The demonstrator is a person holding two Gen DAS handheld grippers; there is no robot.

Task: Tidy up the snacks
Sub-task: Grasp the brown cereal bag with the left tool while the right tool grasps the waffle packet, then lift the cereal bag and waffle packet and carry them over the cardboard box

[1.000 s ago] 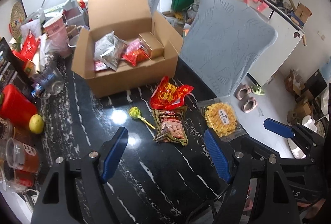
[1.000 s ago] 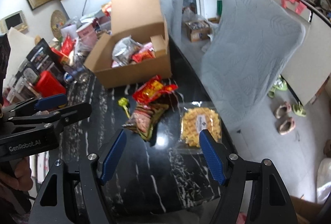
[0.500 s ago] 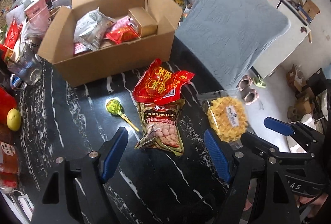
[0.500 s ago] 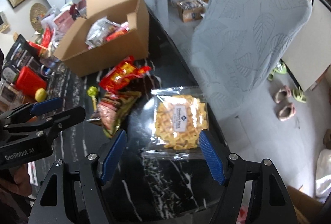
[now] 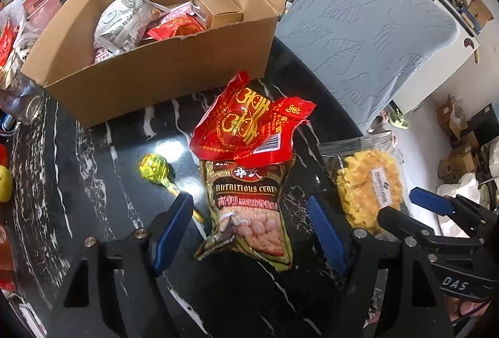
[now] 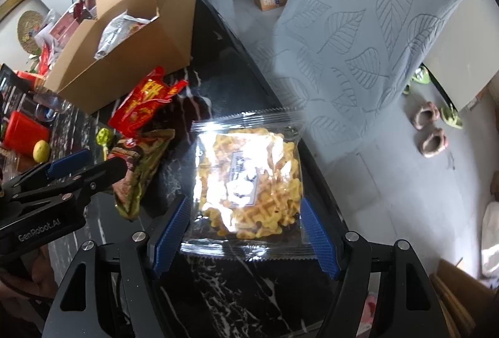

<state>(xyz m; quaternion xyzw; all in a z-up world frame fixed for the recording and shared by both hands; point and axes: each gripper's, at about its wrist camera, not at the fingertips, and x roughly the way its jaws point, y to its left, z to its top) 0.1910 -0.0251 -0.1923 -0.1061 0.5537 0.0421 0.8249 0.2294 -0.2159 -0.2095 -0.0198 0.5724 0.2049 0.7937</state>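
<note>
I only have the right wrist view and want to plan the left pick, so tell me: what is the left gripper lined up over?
Observer: The left gripper has its open jaws on either side of the lower end of the green cereal bag, not touching it.
Operator: My view hides most of the cardboard box's inside. What is in there?
Observer: The cardboard box also holds a small gold carton, beside a silver packet and a red packet.
Operator: And that lollipop, does it have a stick?
Observer: Yes, the lollipop has a gold-wrapped stick running down under the left gripper's left finger.
</note>
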